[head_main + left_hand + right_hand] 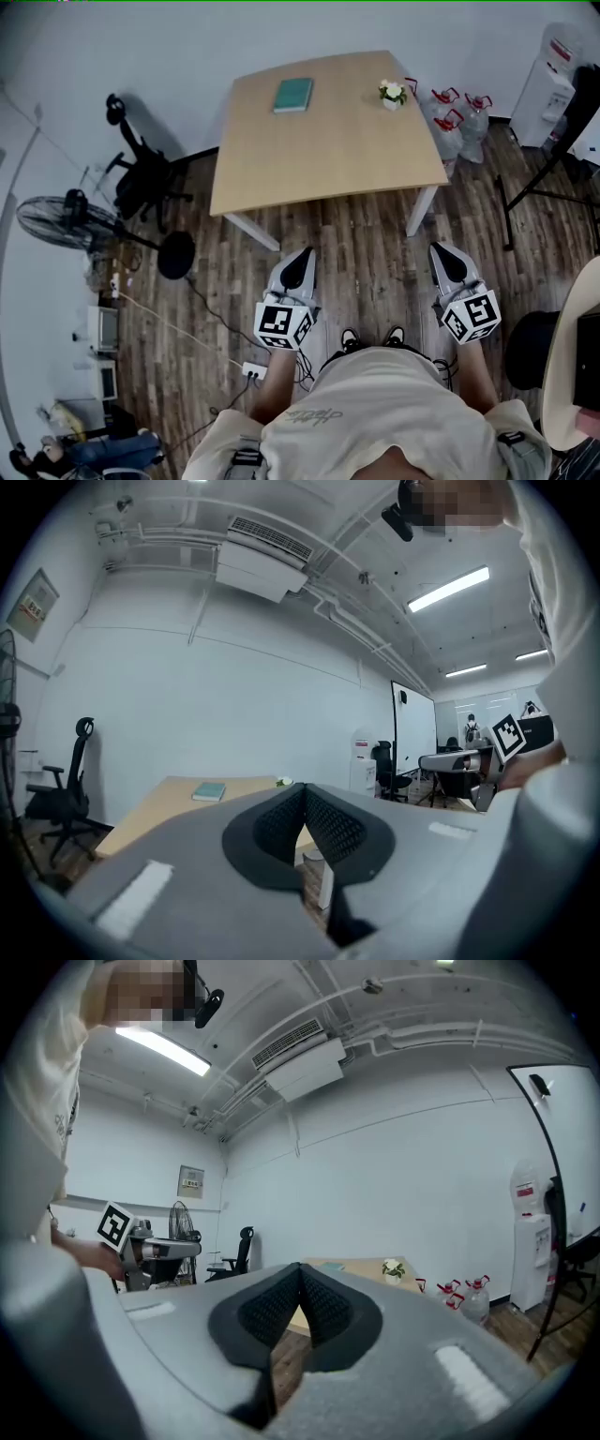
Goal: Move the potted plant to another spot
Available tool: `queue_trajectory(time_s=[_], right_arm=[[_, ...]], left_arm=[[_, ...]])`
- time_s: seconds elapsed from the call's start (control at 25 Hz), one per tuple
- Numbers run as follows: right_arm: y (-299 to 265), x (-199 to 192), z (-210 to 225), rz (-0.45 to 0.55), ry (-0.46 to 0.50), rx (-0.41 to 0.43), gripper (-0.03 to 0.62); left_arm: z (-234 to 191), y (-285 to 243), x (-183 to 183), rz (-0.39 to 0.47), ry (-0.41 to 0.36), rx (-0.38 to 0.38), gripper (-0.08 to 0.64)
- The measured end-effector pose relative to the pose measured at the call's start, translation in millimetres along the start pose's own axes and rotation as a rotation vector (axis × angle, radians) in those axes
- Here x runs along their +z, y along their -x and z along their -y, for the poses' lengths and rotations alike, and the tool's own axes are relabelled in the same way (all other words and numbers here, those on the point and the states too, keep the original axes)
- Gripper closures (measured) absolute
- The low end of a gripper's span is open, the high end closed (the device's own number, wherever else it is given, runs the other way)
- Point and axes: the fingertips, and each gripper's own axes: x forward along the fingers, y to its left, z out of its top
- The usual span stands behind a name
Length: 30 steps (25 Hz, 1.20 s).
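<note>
grippers: two, lower centre; left gripper [302,255] and right gripper [447,251], jaws together, empty
potted plant [392,93]: one, upper right, on table [328,150] corner
book [293,95]: one, upper centre
water jugs [459,117]: three, right of table

Your cream T-shirt [375,412] (faint script print), dark shoes [349,339]; your left gripper [304,253] and right gripper [440,248] are grey, marker-cubed.

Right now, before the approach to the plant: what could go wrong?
The potted plant sits by the table's far right edge, with water jugs on the floor beside; a nudge may tip it off.
Left tool and right tool are both shut; unopened, they'd shove the pot.
Power strip lies near the feet: possible trip.
</note>
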Motion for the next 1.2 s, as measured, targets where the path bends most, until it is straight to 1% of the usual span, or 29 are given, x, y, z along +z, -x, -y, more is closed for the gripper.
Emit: queue_trajectory(time_s=[0.16,0.4,0.52,0.56,0.6,0.64,0.68,0.8,1.0,1.12,1.2], right_arm=[[0,0,8,0.007,-0.008,0.004,0.589],[0,-1,16,0.003,-0.003,0.03,0.589],[3,1,30,0.021,0.015,-0.003,0.588],[4,2,34,0.027,0.026,-0.012,0.491],[4,2,37,0.03,0.034,-0.013,0.322],[4,2,40,0.031,0.039,-0.012,0.251],[4,2,43,0.031,0.044,-0.013,0.237],[5,1,52,0.031,0.051,-0.023,0.233],[14,-5,68,0.034,0.018,-0.031,0.249],[17,-10,74,0.021,0.011,-0.016,0.264],[20,-16,78,0.014,0.001,-0.005,0.27]], left_arm=[[7,-6,2,-0.003,-0.003,0.0,0.541],[17,-17,1,-0.021,-0.011,0.004,0.541],[25,-23,0,-0.03,-0.014,0.003,0.541],[27,-25,-1,-0.032,-0.015,0.002,0.54],[30,-26,-2,-0.036,-0.015,0.002,0.541],[32,-28,-3,-0.039,-0.015,0.003,0.54],[33,-29,-4,-0.042,-0.014,0.003,0.541],[38,-34,-6,-0.054,-0.013,0.003,0.541],[50,-44,-10,-0.075,-0.015,0.002,0.54],[62,-52,-12,-0.092,-0.019,-0.009,0.541],[69,-57,-14,-0.1,-0.011,-0.002,0.54]])
